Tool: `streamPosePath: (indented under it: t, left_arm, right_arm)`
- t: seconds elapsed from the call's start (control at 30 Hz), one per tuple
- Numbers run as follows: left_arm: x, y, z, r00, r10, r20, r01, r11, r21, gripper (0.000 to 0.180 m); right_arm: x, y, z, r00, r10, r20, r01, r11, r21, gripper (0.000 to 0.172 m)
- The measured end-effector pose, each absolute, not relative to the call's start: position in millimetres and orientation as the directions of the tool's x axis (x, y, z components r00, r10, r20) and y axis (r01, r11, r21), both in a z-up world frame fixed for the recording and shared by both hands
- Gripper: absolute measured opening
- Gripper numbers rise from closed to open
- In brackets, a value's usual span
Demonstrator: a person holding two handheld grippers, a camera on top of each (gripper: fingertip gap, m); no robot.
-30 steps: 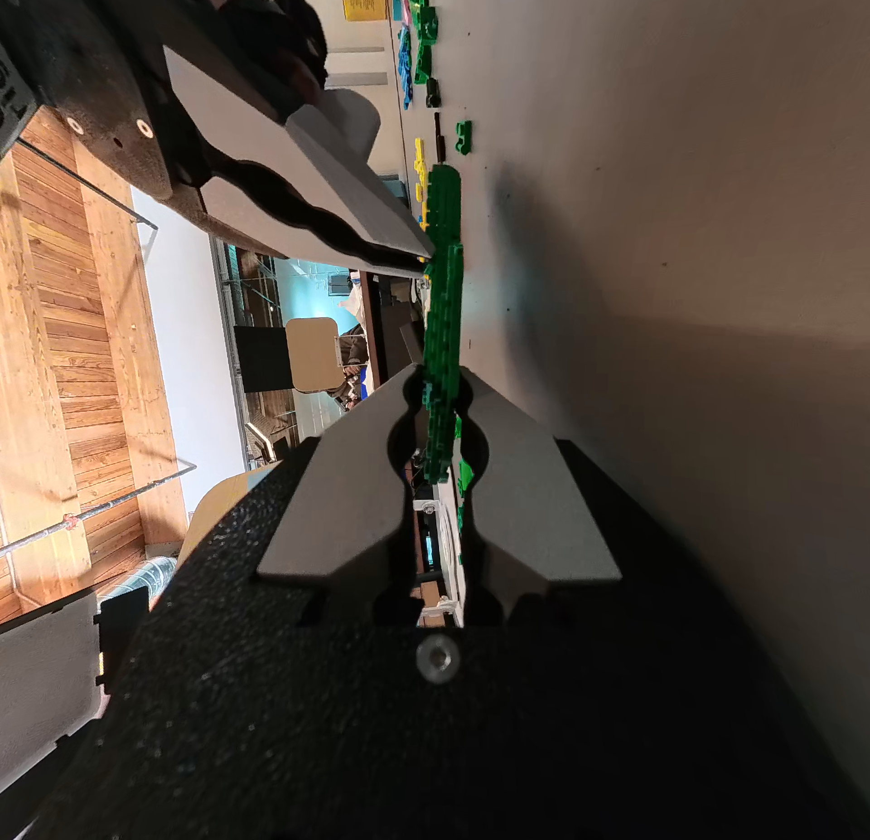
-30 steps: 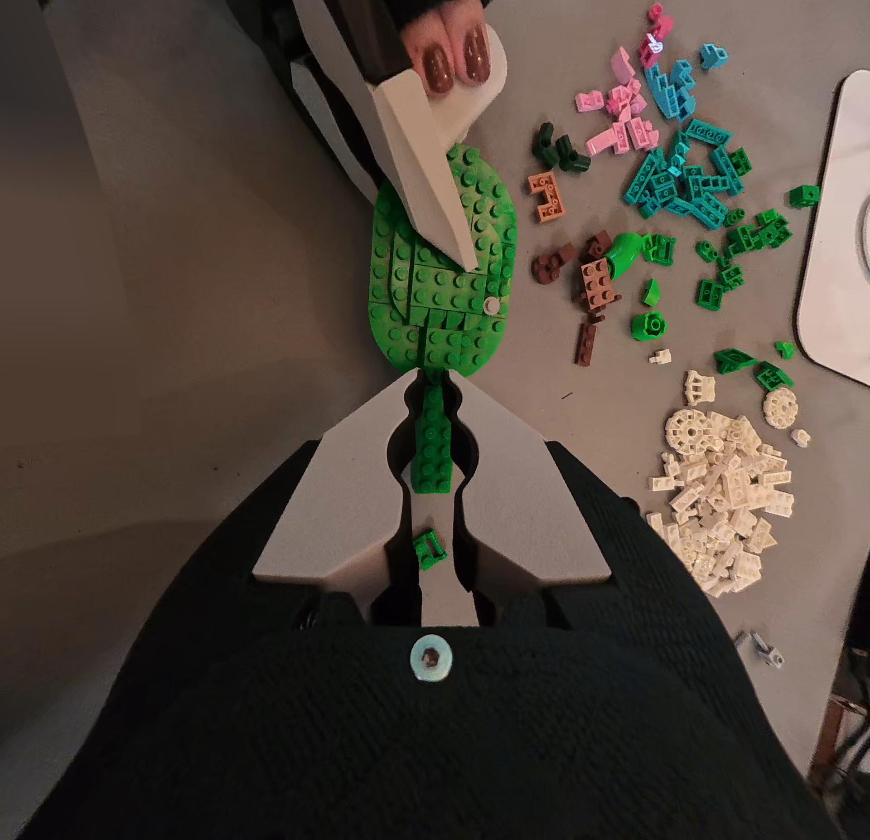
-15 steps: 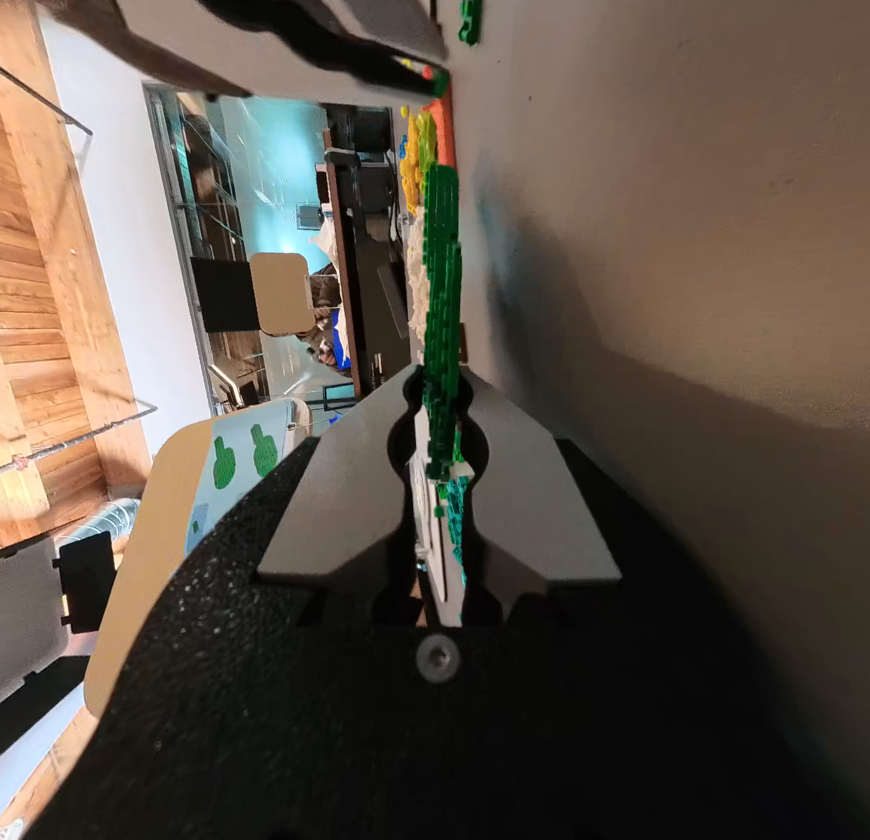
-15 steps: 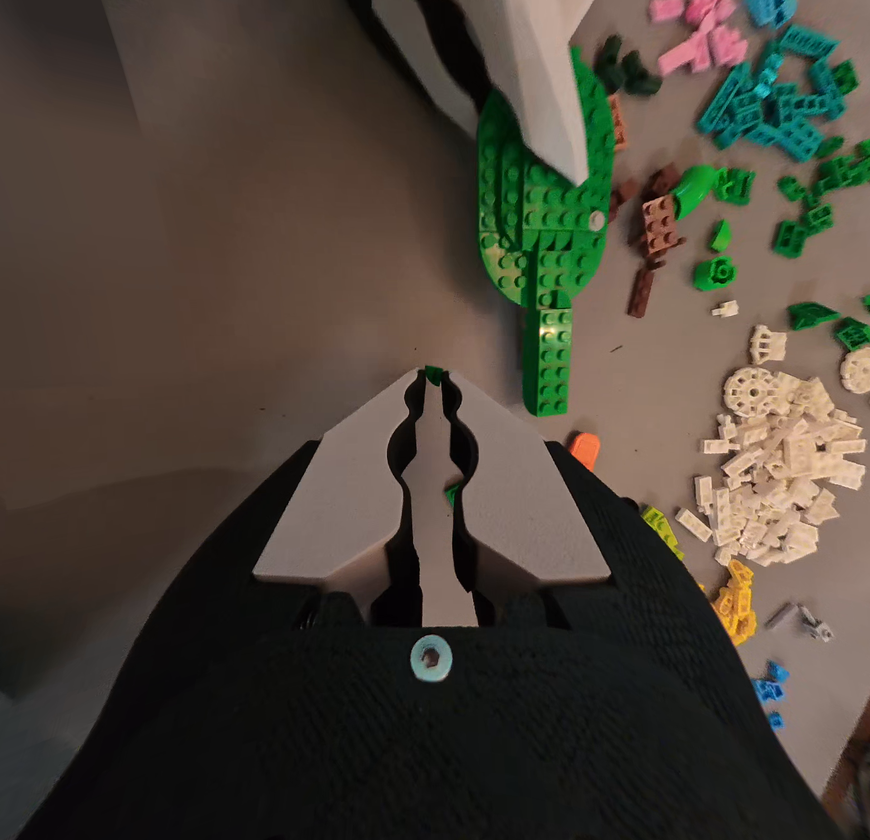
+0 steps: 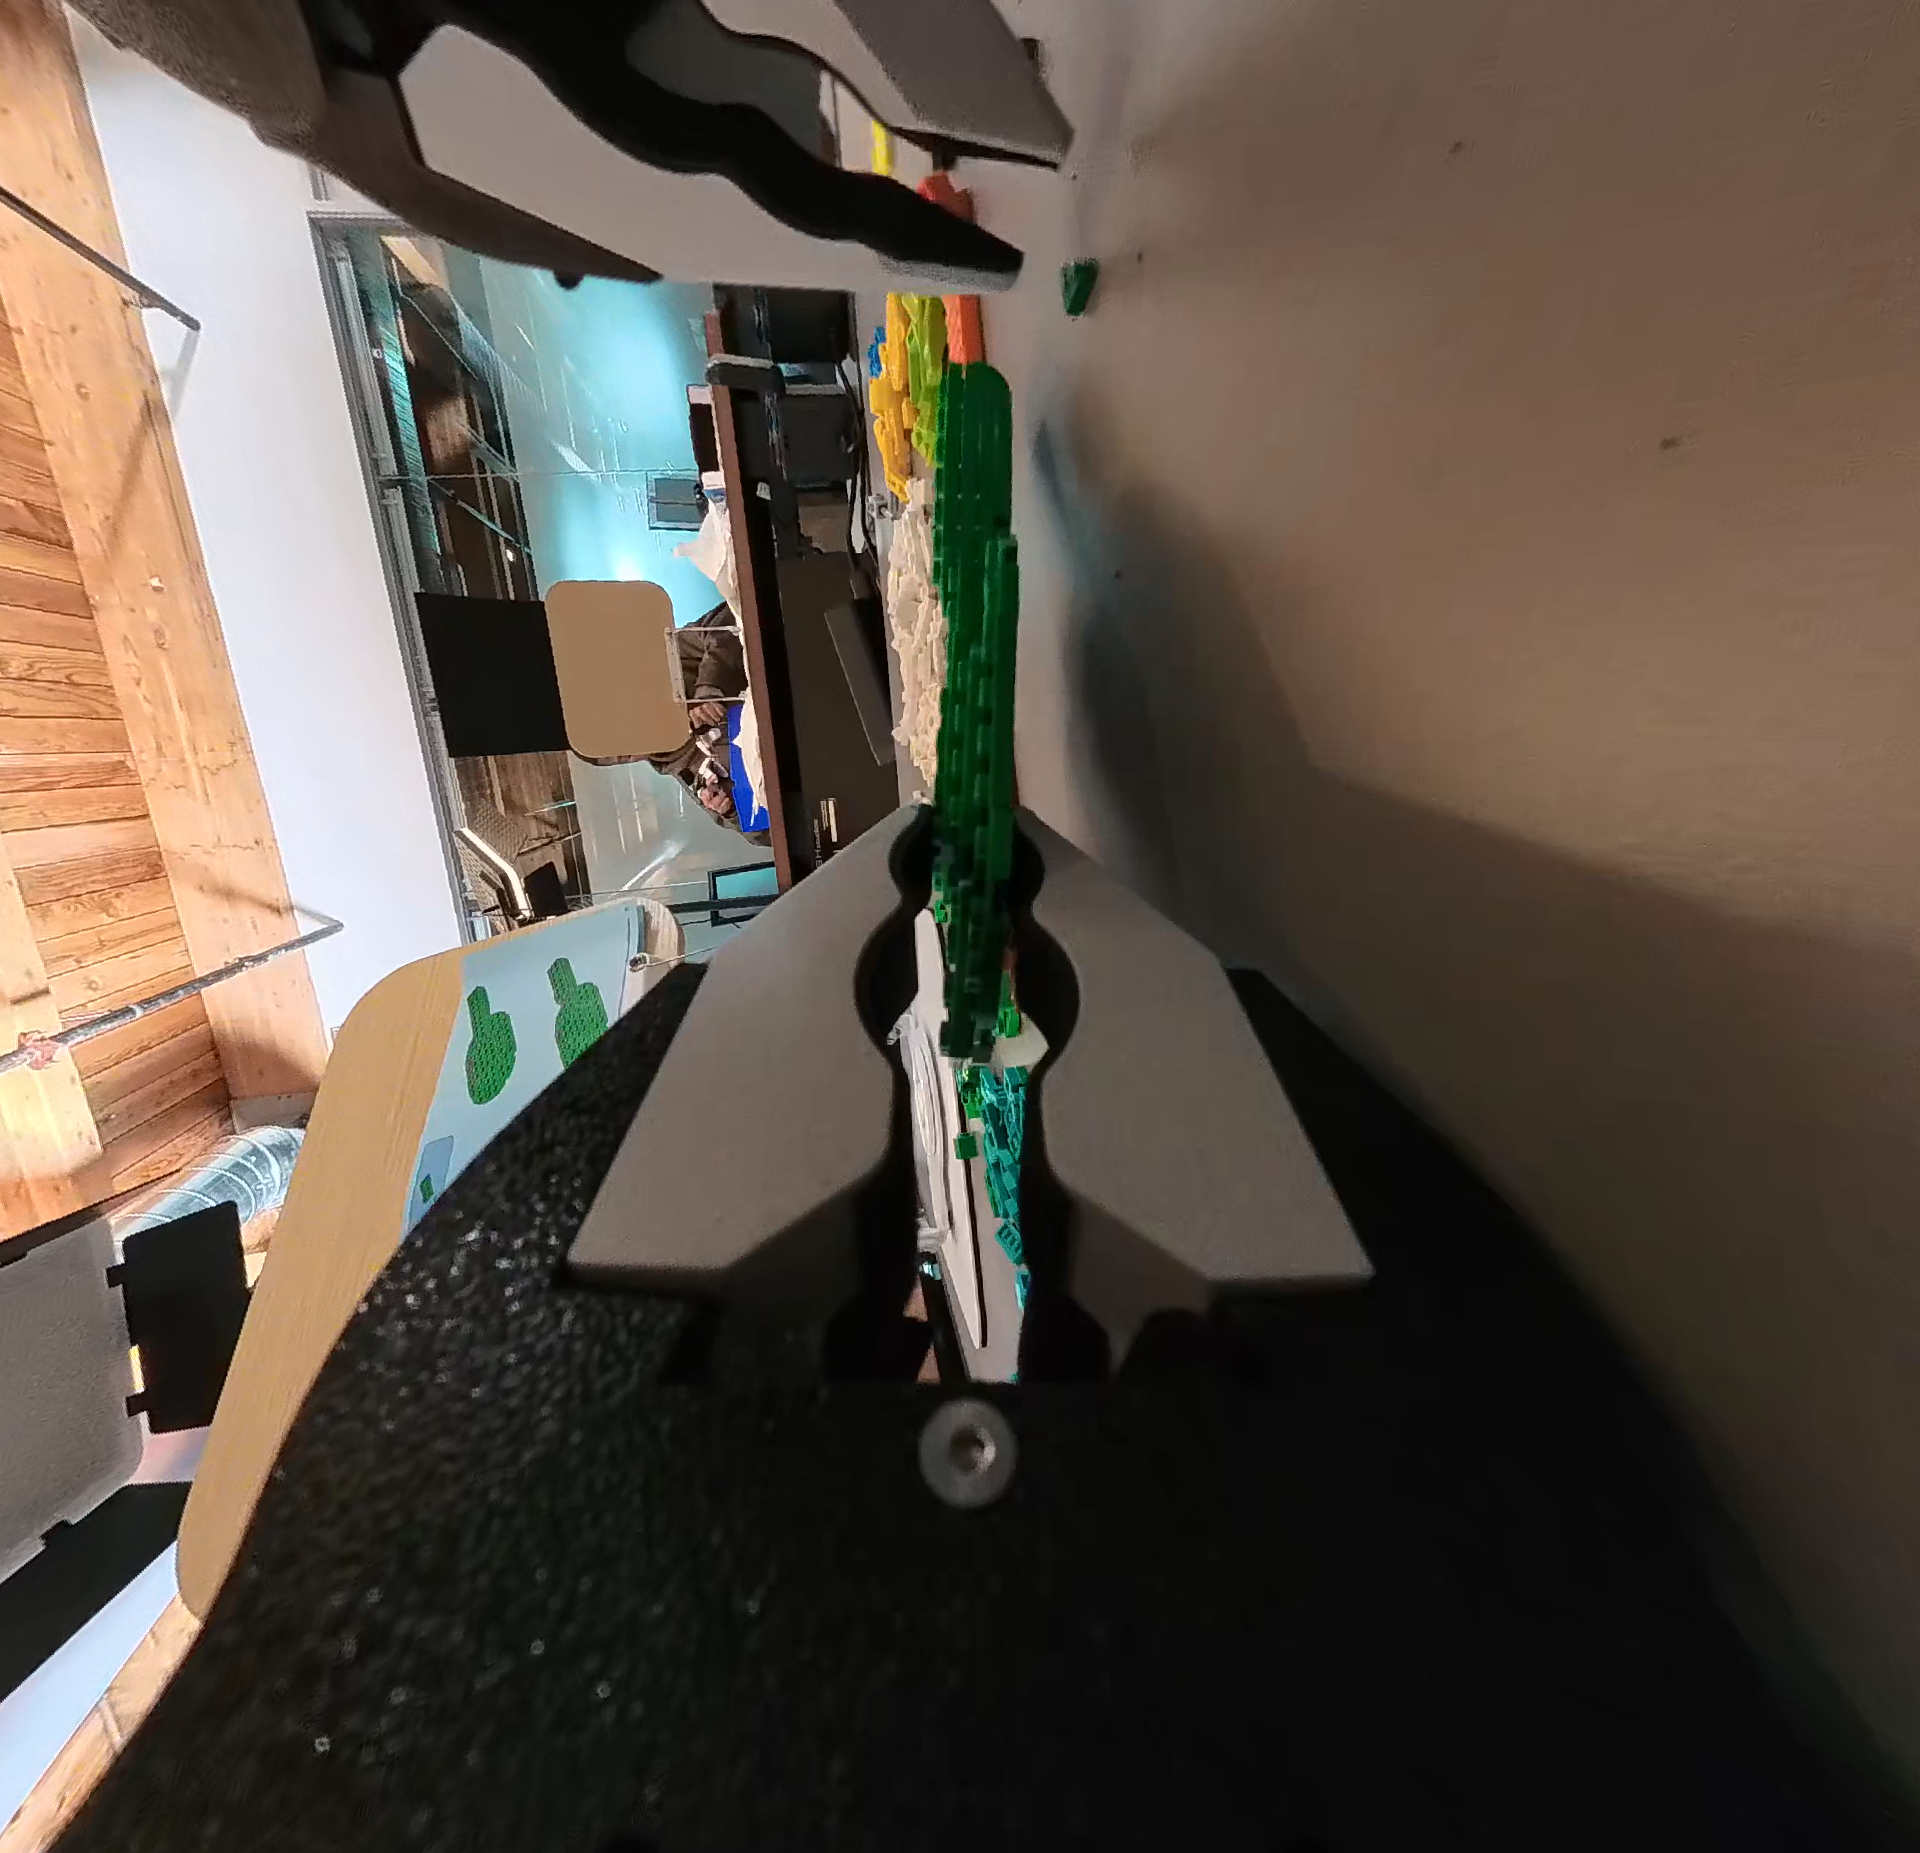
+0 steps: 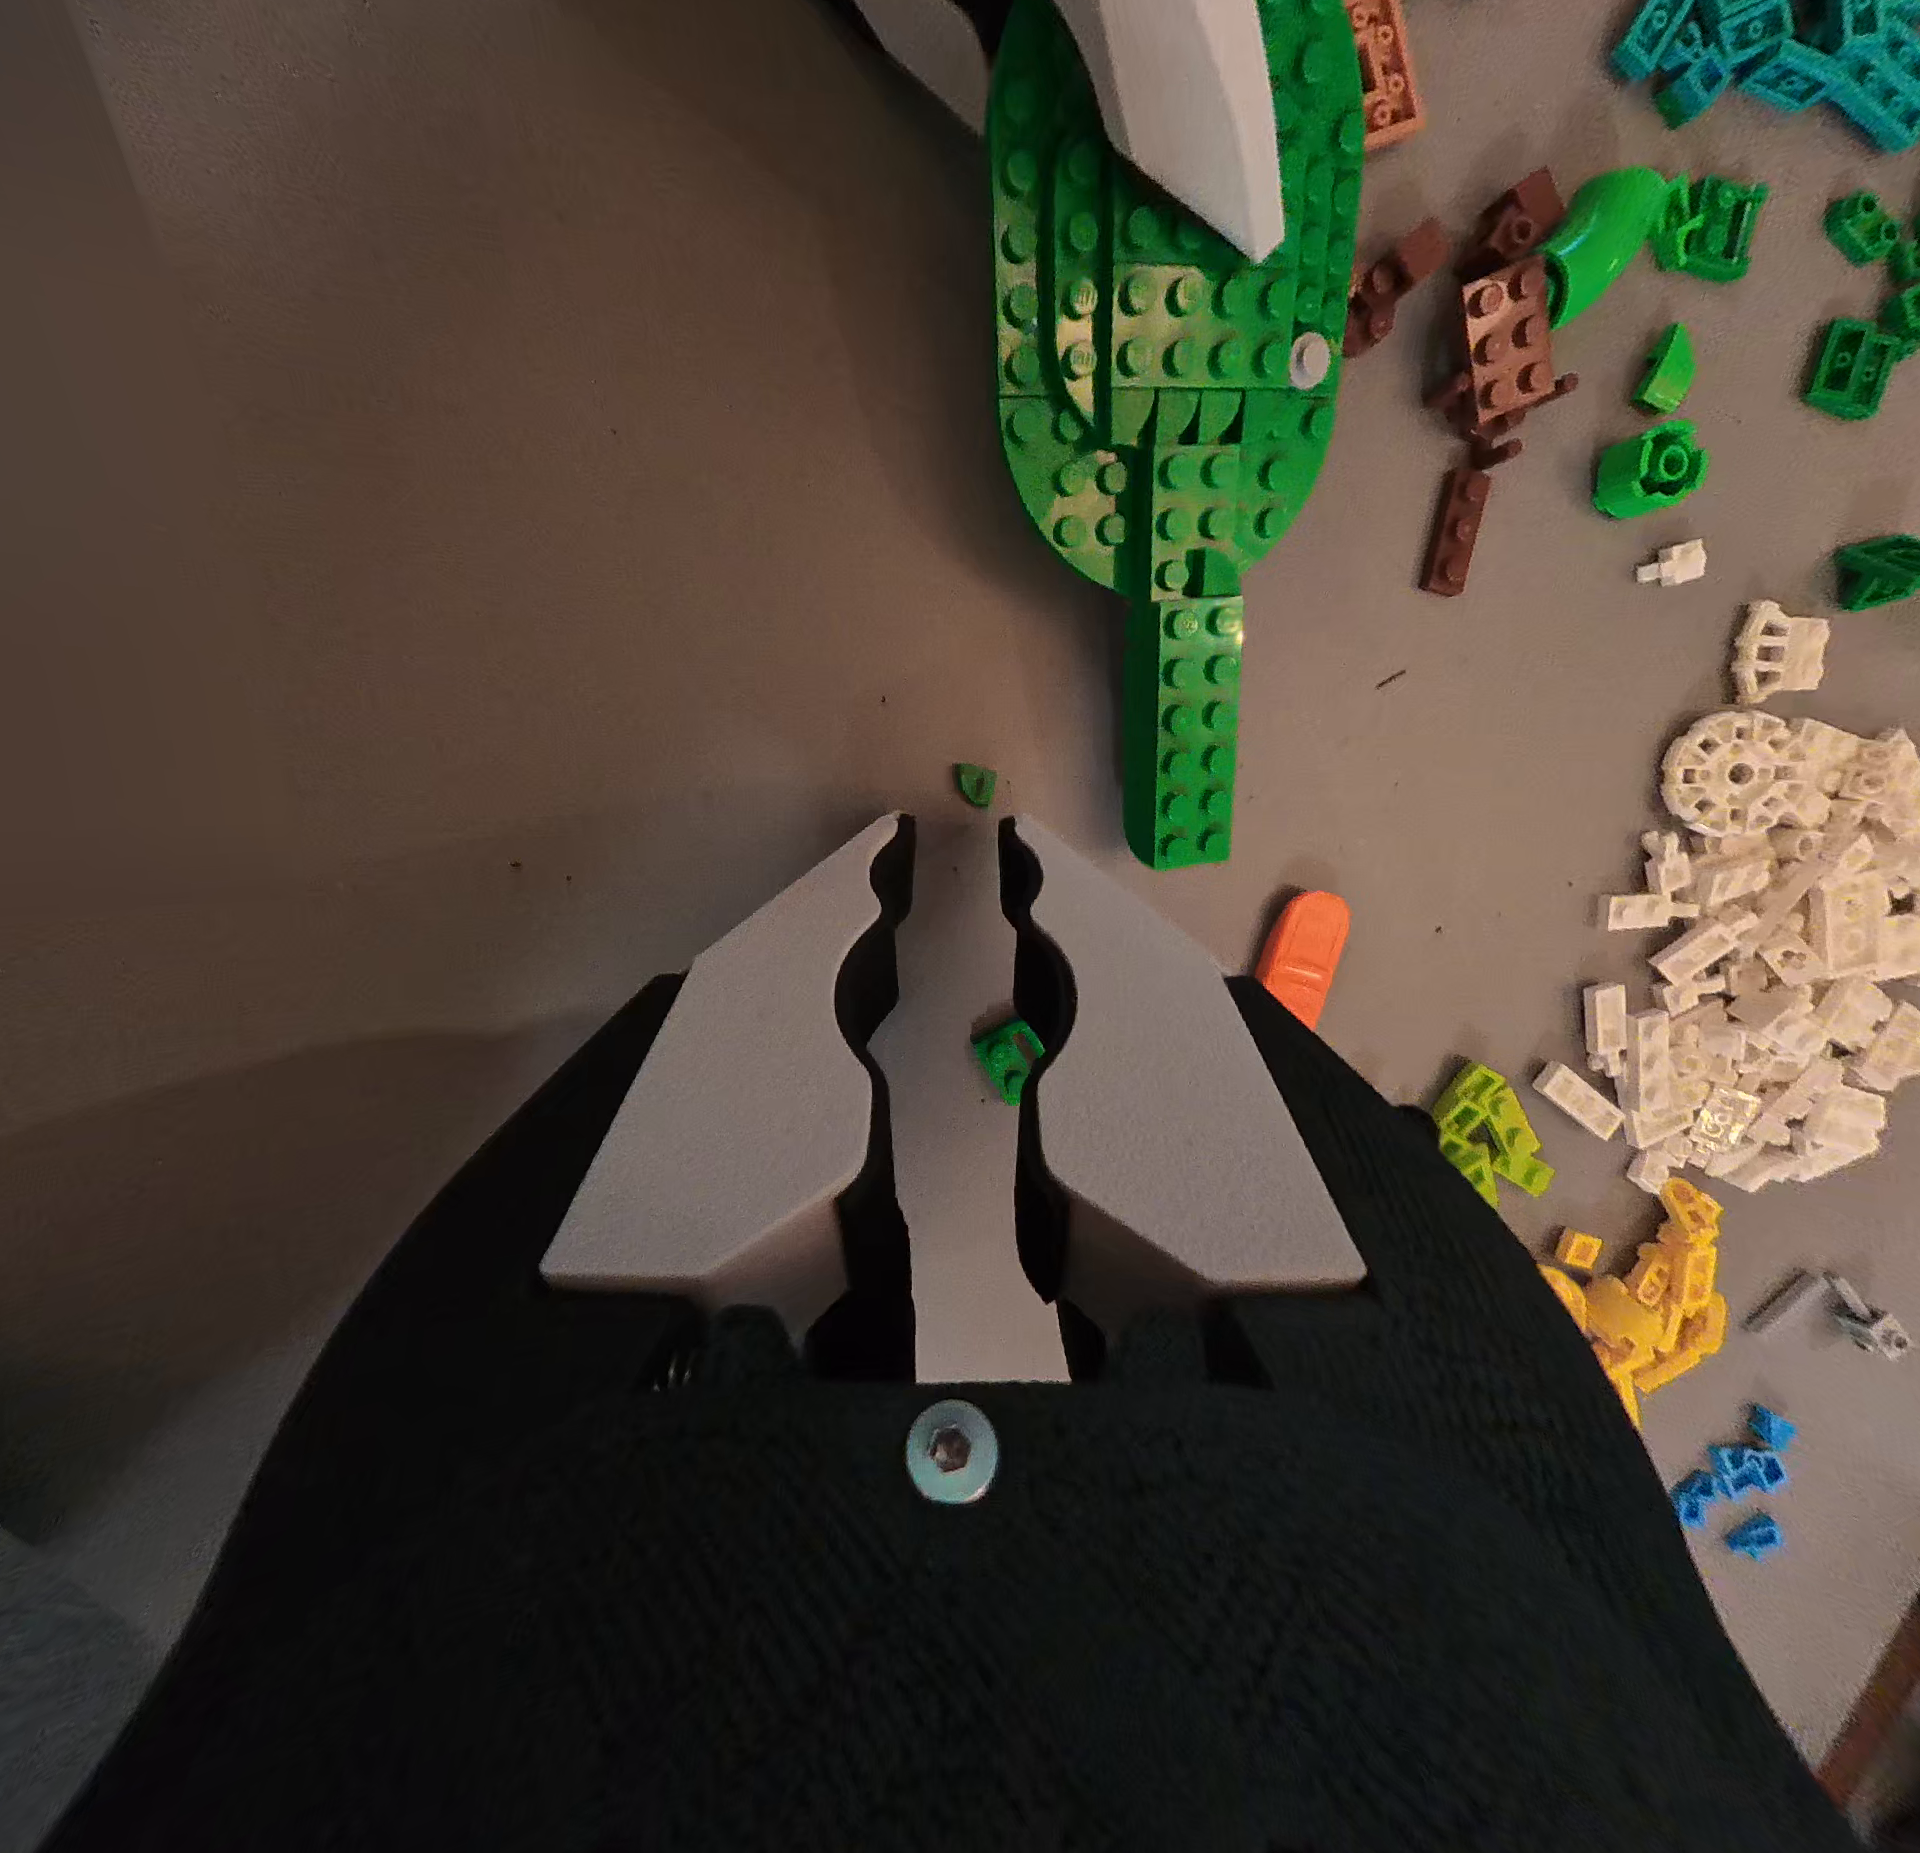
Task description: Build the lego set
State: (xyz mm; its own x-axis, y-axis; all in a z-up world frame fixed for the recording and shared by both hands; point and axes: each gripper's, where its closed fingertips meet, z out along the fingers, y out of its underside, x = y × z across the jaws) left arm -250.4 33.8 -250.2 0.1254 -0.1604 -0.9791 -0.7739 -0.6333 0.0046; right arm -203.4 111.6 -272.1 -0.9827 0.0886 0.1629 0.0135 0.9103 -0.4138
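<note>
1. The left gripper [image 5: 961, 827] is gripping the green brick leaf [image 5: 977, 660] edge-on, its jaws closed narrowly on the leaf's thickness, with both pads pressing against it.
2. In the right wrist view the leaf [image 6: 1174, 349] is lying flat against the grey surface [image 6: 468, 453], its stem pointing toward the right gripper [image 6: 956, 827].
3. The right gripper's jaws are standing slightly apart with nothing between the tips. A small green piece [image 6: 977, 785] is lying just beyond them, apart from both fingers, and a small green brick [image 6: 1006, 1055] is showing on the surface farther back between the fingers.
4. The right gripper is pointing down at the surface, left of the leaf's stem; the left one is lying low, nearly level with the surface.
5. An orange piece [image 6: 1304, 956] and a white brick pile [image 6: 1787, 962] are lying to the right.
</note>
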Motion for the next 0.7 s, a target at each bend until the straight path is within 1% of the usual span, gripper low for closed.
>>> streamPosePath:
  t: [0.17, 0.27, 0.37, 0.57, 0.7]
  left_arm:
    - [-249.6, 34.0, -247.4, 0.099, -0.155, -0.983, -0.775, -0.632, 0.021, 0.009]
    - [-246.7, 35.2, -233.9, 0.016, -0.109, -0.994, -0.778, -0.626, 0.056, 0.009]
    - [-243.7, 36.2, -222.0, -0.035, -0.058, -0.998, -0.782, -0.620, 0.063, 0.009]
    - [-246.0, 35.1, -223.6, -0.031, -0.064, -0.997, -0.773, -0.632, 0.064, 0.009]
    - [-247.4, 34.6, -227.1, -0.027, -0.081, -0.996, -0.768, -0.636, 0.072, 0.009]
  right_arm:
    - [-202.6, 116.9, -267.1, -0.981, 0.114, 0.155, 0.040, 0.909, -0.414, 0.014]
    - [-200.9, 118.6, -265.5, -0.983, 0.127, 0.134, 0.059, 0.903, -0.426, 0.014]
    - [-200.3, 118.7, -264.0, -0.984, 0.131, 0.121, 0.064, 0.892, -0.447, 0.013]
    - [-205.5, 113.6, -267.5, -0.983, 0.123, 0.135, 0.046, 0.881, -0.470, 0.005]
    - [-207.7, 110.4, -269.3, -0.983, 0.115, 0.145, 0.032, 0.878, -0.478, 0.004]
